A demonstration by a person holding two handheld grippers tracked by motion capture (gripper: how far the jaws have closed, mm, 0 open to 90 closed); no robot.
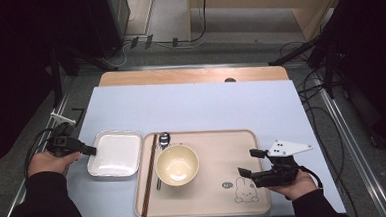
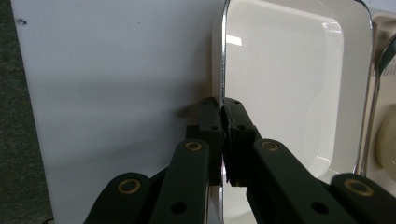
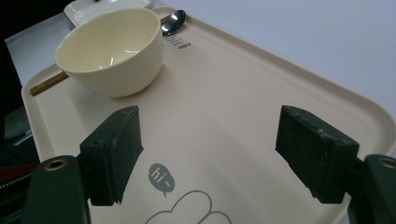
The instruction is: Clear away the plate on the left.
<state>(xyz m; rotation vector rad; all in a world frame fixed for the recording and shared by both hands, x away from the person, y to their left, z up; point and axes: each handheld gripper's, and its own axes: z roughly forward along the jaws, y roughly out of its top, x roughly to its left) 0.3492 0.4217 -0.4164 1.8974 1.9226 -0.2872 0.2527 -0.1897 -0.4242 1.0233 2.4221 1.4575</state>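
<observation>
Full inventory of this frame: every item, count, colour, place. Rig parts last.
square dish: 1, white with a shiny metal rim, on the mat left of the tray; its left rim is pinched by the left gripper
tray: 1, beige with a rabbit print, on the mat in front of the person
bowl: 1, cream, empty, on the left part of the tray
chopsticks: 1 pair, brown, along the tray's left edge
spoon: 1, metal, on the tray, its handle running behind the bowl
table mat: 1, pale lilac, covering the wooden table
left gripper: 1, black, shut on the dish rim
right gripper: 1, black, jaws open above the tray's right part, nothing between them
</observation>
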